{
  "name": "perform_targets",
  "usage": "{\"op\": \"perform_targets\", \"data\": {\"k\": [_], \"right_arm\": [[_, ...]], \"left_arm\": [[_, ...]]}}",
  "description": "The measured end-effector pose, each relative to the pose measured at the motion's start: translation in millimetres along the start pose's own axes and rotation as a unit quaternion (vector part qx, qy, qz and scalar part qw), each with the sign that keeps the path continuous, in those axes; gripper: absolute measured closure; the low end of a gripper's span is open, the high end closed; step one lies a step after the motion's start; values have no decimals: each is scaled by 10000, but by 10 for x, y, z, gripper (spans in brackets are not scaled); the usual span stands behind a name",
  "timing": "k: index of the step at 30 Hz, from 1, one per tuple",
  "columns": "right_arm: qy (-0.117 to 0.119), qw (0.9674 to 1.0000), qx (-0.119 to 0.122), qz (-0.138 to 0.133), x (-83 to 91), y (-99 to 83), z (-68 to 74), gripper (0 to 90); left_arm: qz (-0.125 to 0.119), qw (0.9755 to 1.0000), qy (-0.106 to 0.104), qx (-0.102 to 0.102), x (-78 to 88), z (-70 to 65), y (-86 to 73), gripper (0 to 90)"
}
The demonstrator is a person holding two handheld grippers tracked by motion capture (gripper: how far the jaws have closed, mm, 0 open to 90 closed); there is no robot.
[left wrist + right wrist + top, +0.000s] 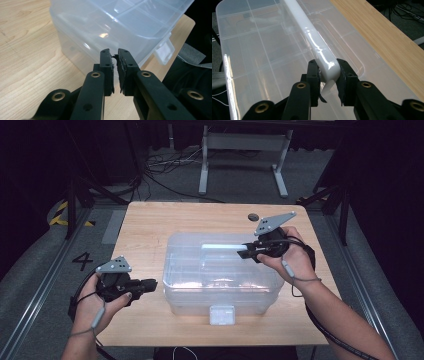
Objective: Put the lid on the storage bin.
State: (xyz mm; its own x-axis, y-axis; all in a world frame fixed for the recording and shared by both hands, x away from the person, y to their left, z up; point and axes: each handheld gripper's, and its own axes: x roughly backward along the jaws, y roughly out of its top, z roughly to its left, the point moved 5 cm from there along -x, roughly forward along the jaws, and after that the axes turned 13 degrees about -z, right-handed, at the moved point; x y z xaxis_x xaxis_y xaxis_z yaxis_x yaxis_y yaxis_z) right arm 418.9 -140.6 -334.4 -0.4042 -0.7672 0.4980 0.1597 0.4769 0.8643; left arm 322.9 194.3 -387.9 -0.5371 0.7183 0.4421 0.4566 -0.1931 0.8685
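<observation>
**Right gripper clamps the white handle of a clear storage box; left gripper waits at its side**

Nearest the person, the left gripper (150, 284) rests low over the wooden table (145, 225), held in the left hand (102, 302) just beside the left end of the clear plastic box (222, 290). In the left gripper view its two black jaws stand almost together, a thin slit between the pads, with nothing caught in it; torn edges of the pad rubber show along the slit. The left gripper (114, 63) points at the box wall (82, 42), close to it but apart from it, and a white latch (165, 51) juts from the box rim to the right of that view.

The box sits in the middle of the table, lid on, with a white latch (222, 314) on its near side facing the person. Ribs divide the lid (262, 50) into panels.

Farther on, the right hand (292, 260) holds the right gripper (245, 251) over the right part of the lid. In the right gripper view, the right gripper (327, 72) is closed on the end of the white handle (312, 37), one pad pressing each side of it. The handle runs away from the jaws along the lid.

Beyond the box, a small dark round object (253, 216) lies near the far edge of the table.
</observation>
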Motion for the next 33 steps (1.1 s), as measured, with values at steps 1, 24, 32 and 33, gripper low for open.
{"op": "perform_targets", "data": {"k": [1, 24, 32, 33], "right_arm": [[-8, 10000, 11, -10, 1, -2, 3, 741], [-29, 9990, -228, -396, 198, 39, 22, 530], [-246, 9975, -319, -582, 447, -44, -67, 480], [-280, 9975, -298, -576, 475, -60, -85, 473]], "left_arm": [[-5, 10000, 6, 29, -5, 7, -5, 824], [-78, 9996, 243, 128, -23, 157, -63, 754], [-112, 9988, 466, 121, 1, 200, -89, 706], [-114, 9988, 454, 139, 3, 206, -96, 706]]}}
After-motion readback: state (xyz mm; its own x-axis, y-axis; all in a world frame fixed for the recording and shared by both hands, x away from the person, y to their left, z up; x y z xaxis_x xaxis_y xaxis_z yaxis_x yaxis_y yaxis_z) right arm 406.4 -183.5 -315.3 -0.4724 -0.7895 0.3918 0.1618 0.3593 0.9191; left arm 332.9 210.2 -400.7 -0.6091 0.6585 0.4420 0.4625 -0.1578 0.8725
